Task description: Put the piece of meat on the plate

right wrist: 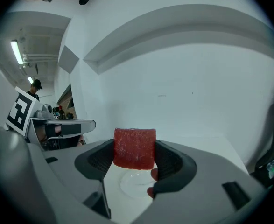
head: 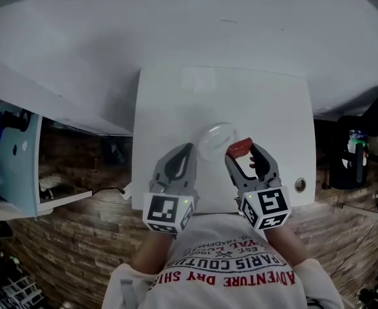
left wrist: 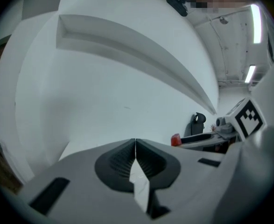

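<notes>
So, I'm about halfway. My right gripper (right wrist: 134,157) has its jaws clamped on the red, rough-surfaced, blocky piece of meat (right wrist: 134,148), one ribbed pad against each side. It hangs in the air over the white square table (head: 176,95). That means the pickup is done and the placing is not.

In the right gripper view the small, round, clear plate (right wrist: 133,185) shows on the table below the meat, through the gap between my jaws. In the head view the meat (head: 239,148) sits at the plate's (head: 213,139) right edge, in the tips of my right gripper (head: 243,154). As I read it, I'm over the rim or just beside it, not over the middle. What's left is a short shift toward the plate's centre, a lowering, and letting go.

As for how the meat lies, the face turned toward my gripper's camera is close to square and stands upright, with its flat top edge level. From the head view its longer side seems to run from jaw to jaw, across me, tilted slightly up toward my right. The piece is so nearly cubic that I wouldn't swear to a long axis.

My left gripper (left wrist: 135,146) is pinched shut on nothing, its pads meeting in a thin seam. It rests low beside the plate's left side (head: 186,152).
</notes>
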`<state>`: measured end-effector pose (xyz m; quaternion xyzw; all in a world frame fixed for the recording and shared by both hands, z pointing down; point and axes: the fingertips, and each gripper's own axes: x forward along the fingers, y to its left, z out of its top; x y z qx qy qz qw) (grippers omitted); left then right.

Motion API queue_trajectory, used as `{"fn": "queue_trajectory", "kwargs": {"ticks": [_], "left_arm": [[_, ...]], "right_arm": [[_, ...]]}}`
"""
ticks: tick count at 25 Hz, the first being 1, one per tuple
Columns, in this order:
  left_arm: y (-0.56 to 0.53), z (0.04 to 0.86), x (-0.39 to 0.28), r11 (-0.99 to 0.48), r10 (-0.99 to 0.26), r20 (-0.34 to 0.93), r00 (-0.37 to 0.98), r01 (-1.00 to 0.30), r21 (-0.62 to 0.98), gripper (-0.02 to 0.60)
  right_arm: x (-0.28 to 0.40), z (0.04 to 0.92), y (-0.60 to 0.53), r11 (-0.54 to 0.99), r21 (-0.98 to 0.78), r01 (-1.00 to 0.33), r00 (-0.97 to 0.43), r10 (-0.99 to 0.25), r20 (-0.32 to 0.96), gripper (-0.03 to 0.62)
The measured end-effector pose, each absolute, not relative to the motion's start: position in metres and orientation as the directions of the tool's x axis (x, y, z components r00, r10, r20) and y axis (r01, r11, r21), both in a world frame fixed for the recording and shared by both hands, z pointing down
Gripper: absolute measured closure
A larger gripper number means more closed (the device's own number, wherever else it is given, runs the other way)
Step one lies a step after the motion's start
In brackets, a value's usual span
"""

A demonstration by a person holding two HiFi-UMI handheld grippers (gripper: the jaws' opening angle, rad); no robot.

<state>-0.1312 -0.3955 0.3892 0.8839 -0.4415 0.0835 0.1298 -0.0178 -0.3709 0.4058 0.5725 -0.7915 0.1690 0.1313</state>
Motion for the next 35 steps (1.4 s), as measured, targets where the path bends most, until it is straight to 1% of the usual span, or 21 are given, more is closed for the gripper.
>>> {"fn": "queue_trajectory", "kwargs": {"ticks": [3, 7, 15, 23, 29, 35], "left_arm": [[-0.411, 0.399, -0.134, -0.581, -0.747, 0.28, 0.603, -0.797, 0.167, 0.574], [-0.422, 0.416, -0.138, -0.576, -0.736, 0.312, 0.601, -0.798, 0.177, 0.574], [-0.428, 0.468, -0.149, -0.524, -0.73, 0.382, 0.567, -0.823, 0.221, 0.574], [-0.427, 0.495, -0.149, -0.515, -0.712, 0.421, 0.561, -0.826, 0.228, 0.574], [-0.426, 0.511, -0.152, -0.501, -0.701, 0.45, 0.553, -0.831, 0.241, 0.574], [-0.43, 0.515, -0.157, -0.491, -0.701, 0.462, 0.543, -0.838, 0.239, 0.574]], "right_arm": [[-0.02, 0.419, -0.385, 0.276, -0.112, -0.955, -0.297, -0.849, 0.437, 0.318], [-0.021, 0.454, -0.399, 0.267, -0.102, -0.958, -0.28, -0.805, 0.522, 0.318], [-0.028, 0.521, -0.409, 0.285, -0.103, -0.953, -0.281, -0.705, 0.651, 0.318], [-0.031, 0.586, -0.416, 0.311, -0.104, -0.945, -0.272, -0.567, 0.778, 0.318], [-0.031, 0.616, -0.419, 0.342, -0.082, -0.936, -0.251, -0.487, 0.837, 0.318], [-0.036, 0.619, -0.425, 0.368, -0.069, -0.927, -0.252, -0.476, 0.842, 0.318]]}}
